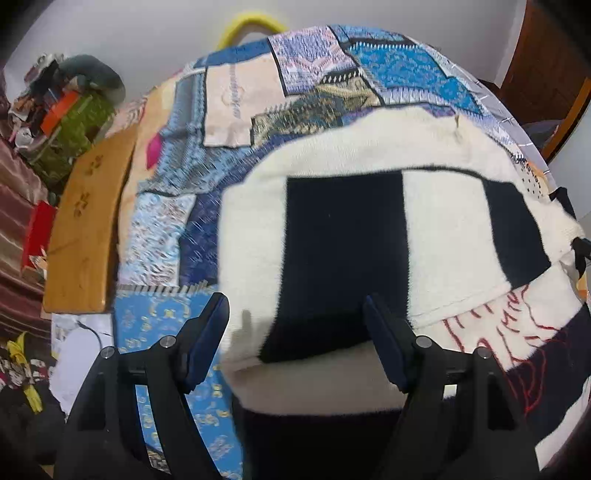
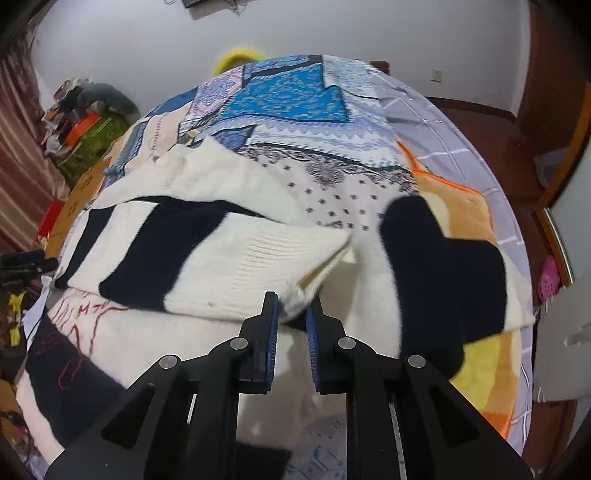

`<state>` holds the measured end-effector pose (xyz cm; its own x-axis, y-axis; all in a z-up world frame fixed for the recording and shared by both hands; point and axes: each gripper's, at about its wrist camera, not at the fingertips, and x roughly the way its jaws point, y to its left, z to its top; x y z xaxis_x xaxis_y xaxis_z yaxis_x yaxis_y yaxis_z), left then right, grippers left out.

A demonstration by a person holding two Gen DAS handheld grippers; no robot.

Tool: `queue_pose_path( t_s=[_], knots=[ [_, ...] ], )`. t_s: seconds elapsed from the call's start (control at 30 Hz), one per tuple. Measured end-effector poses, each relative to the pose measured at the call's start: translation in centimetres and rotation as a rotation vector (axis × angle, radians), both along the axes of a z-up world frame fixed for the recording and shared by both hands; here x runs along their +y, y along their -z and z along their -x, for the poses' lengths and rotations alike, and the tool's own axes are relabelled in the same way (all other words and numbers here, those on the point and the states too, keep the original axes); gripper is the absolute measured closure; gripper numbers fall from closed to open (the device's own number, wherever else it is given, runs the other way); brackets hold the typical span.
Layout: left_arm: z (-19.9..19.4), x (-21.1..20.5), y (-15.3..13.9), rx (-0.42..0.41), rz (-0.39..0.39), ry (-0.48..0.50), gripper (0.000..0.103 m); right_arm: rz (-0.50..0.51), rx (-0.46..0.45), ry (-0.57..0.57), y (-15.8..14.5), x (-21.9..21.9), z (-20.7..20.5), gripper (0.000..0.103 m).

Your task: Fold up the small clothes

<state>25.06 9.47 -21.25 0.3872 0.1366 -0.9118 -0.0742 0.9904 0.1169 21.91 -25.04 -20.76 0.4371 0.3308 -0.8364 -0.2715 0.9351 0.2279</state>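
Observation:
A white knit sweater (image 1: pixel 443 221) with broad black stripes lies on a patchwork quilt (image 1: pixel 258 92) that covers the bed. My left gripper (image 1: pixel 295 301) hangs open just above its lower left part, fingers on either side of a black stripe and holding nothing. In the right wrist view the sweater (image 2: pixel 258 254) has one part folded over its body, and a corner of that fold sits pinched between the tips of my right gripper (image 2: pixel 291 299), whose jaws stand a narrow gap apart. A black-striped sleeve (image 2: pixel 436 266) stretches out to the right. Red stitching (image 2: pixel 74 314) marks the sweater's front.
A wooden board (image 1: pixel 88 229) runs along the bed's left side, with a clutter pile (image 1: pixel 66 110) beyond it. A yellow hoop (image 1: pixel 251 22) shows behind the bed. An orange and yellow blanket (image 2: pixel 480 369) lies under the sleeve. Wooden floor (image 2: pixel 498 122) and a pink slipper (image 2: pixel 550 277) are to the right.

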Motion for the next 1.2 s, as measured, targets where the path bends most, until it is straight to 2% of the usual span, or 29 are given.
queue_pose_path(
  t_s=[0.1,0.17,0.23,0.27,0.37,0.5,0.67,0.9,1.2],
  knots=[
    [0.1,-0.2,-1.8,-0.027,-0.012,0.006,0.029,0.002,-0.015,0.033,-0.4,-1.6,0.6,0.088],
    [0.0,-0.7,-2.8,-0.039,-0.021,0.013,0.027,-0.001,-0.027,0.059,-0.8,-2.9,0.9,0.082],
    [-0.2,-1.5,-3.8,-0.053,-0.032,0.037,0.021,-0.002,-0.044,0.086,-1.1,-4.2,1.1,0.066],
    [-0.3,-2.1,-4.3,-0.064,-0.039,0.05,0.019,-0.001,-0.058,0.107,-1.3,-5.2,1.3,0.063],
    [-1.0,-3.8,-5.1,-0.08,-0.054,0.079,0.018,0.004,-0.071,0.155,-1.6,-7.7,1.4,0.061],
    [-2.3,-6.5,-5.3,-0.068,-0.031,0.117,0.018,0.004,-0.06,0.216,-1.2,-10.8,1.6,0.058],
    [-4.4,-9.5,-4.1,-0.036,0.0,0.135,0.018,-0.004,-0.025,0.286,0.3,-14.5,1.8,0.057],
    [-6.8,-11.9,-0.3,0.036,0.062,0.101,0.018,-0.028,0.057,0.367,4.0,-17.8,0.6,0.057],
    [-8.3,-12.6,3.1,0.102,0.053,0.088,0.018,-0.07,0.124,0.42,7.6,-19.3,-1.9,0.057]
  ],
)
